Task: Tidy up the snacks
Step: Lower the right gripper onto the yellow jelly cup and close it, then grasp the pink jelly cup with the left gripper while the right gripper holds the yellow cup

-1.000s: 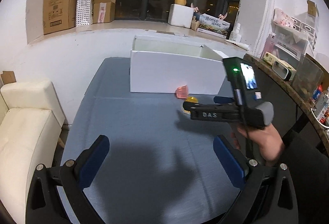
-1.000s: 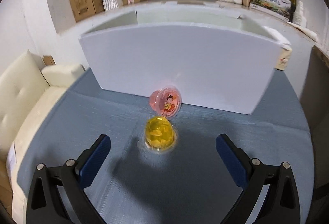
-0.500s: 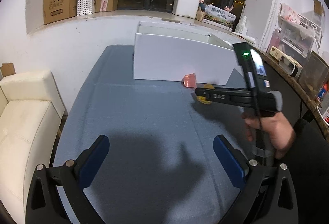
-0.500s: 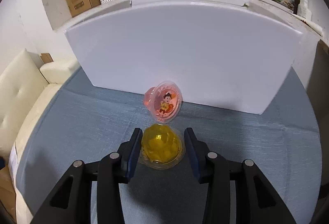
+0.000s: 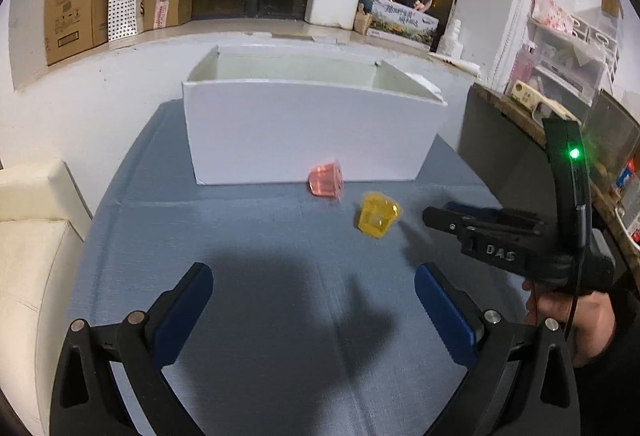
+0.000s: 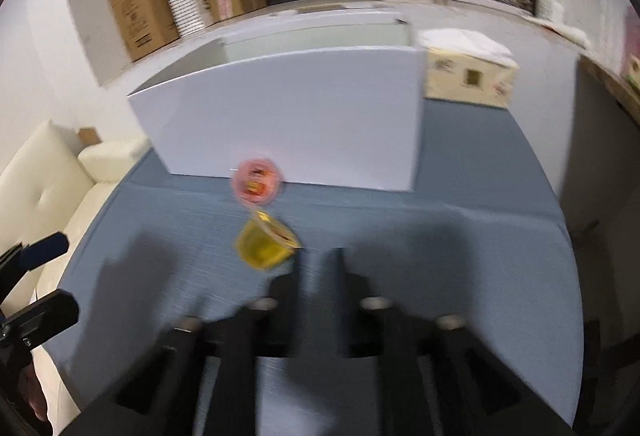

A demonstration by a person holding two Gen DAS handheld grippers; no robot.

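Note:
A yellow jelly cup (image 5: 378,217) (image 6: 266,242) lies tipped on the blue table cloth (image 5: 248,236). Just behind it, a pink jelly cup (image 5: 326,180) (image 6: 258,181) on its side leans against the front of the white box (image 5: 312,132) (image 6: 288,116). My right gripper (image 6: 318,268) is blurred and its jaws are opening, with only a narrow gap and nothing between them. The yellow cup sits just left of its left finger. My left gripper (image 5: 314,300) stands wide open and empty, short of both cups. In that view the right gripper (image 5: 436,214) is held by a hand (image 5: 568,312).
A cream sofa (image 5: 28,236) runs along the table's left side. A tissue box (image 6: 468,80) stands right of the white box. Cardboard boxes (image 5: 72,20) line the window sill, and a dark counter (image 5: 504,156) with shelves edges the right.
The right gripper closed around the yellow cup, then drew back to the right. The cup came out and now lies tipped left of its fingers. The left gripper moved nearer the box.

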